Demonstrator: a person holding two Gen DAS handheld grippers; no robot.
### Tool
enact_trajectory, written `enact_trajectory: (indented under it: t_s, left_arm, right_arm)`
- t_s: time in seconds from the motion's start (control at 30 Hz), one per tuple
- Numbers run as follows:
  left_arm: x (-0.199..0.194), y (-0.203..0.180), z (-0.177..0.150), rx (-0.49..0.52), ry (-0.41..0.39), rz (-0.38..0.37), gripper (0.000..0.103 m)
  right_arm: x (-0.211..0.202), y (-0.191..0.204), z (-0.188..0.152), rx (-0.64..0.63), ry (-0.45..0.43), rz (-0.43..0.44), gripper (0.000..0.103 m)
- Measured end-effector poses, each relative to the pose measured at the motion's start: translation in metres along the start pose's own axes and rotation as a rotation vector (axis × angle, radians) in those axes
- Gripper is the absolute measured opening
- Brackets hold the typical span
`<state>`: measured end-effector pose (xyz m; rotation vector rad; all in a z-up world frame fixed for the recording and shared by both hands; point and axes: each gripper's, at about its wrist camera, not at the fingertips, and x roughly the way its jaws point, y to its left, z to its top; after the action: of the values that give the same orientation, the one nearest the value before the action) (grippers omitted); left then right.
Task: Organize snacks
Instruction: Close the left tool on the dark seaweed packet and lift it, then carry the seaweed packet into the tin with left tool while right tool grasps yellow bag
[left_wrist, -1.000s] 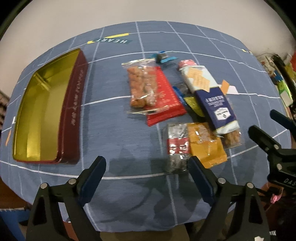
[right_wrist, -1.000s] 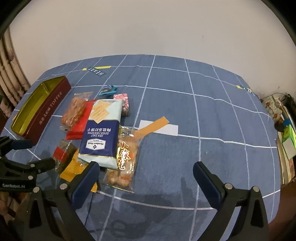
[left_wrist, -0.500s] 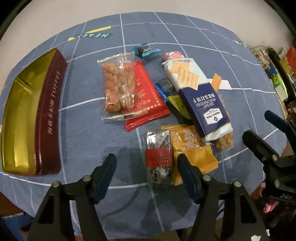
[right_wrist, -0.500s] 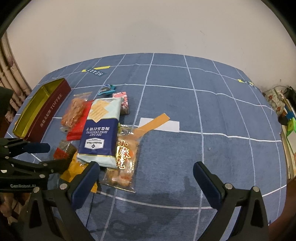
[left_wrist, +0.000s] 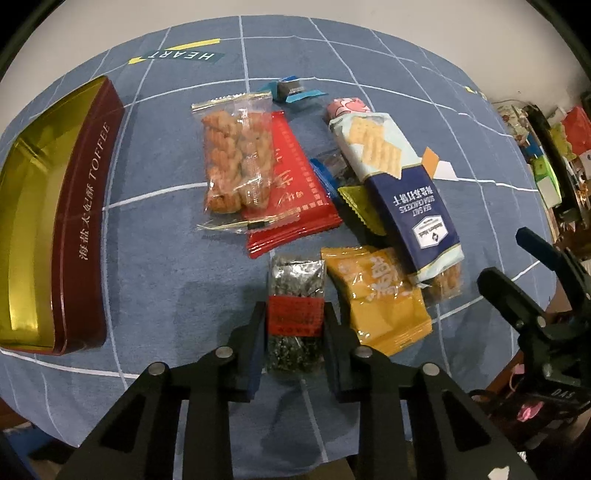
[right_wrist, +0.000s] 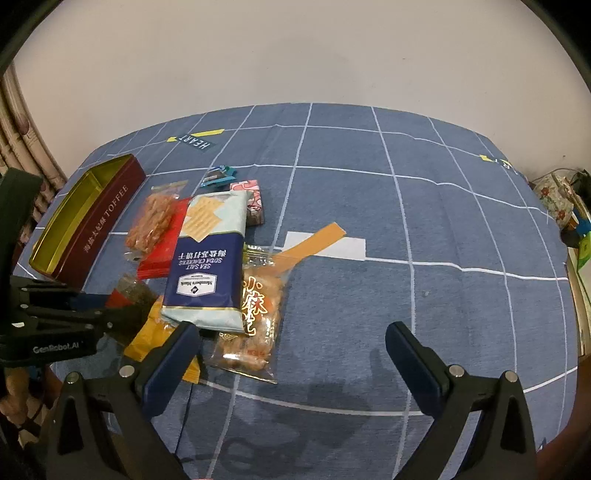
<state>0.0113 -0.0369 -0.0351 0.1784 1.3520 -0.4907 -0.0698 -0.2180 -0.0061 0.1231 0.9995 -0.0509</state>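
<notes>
Toffee tin (left_wrist: 86, 206): open, gold interior bare. Left gripper (left_wrist: 294, 319) clamped on seaweed packet (left_wrist: 294, 295). Right gripper (right_wrist: 291, 347) spread apart.

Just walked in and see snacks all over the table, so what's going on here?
Someone is sorting snacks with two hand-held grippers. The left hand-held gripper has closed around a small dark packet with a red label lying on the blue tablecloth. The right hand-held gripper is open, holding nothing, near the sea salt cracker pack. The open toffee tin looks empty.
</notes>
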Motion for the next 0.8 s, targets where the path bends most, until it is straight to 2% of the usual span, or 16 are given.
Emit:
enact_trajectory:
  t_s: [0.27,0.43,0.8]
  left_arm:
    - [0.008,-0.003,-0.002,0.025,0.002,0.022,0.024]
    - [0.009,-0.002,-0.001,0.008,0.005,0.017,0.023]
    - [-0.029,0.011,-0.006,0.004,-0.085,0.036,0.023]
  right_arm:
    - [0.001,0.008,-0.001,-0.014,0.016,0.011,0.103]
    - [0.000,0.016,-0.001,-0.033,0.021,0.016,0.103]
    - [-0.005,0.047,-0.003,-0.099,0.051,0.051,0.103]
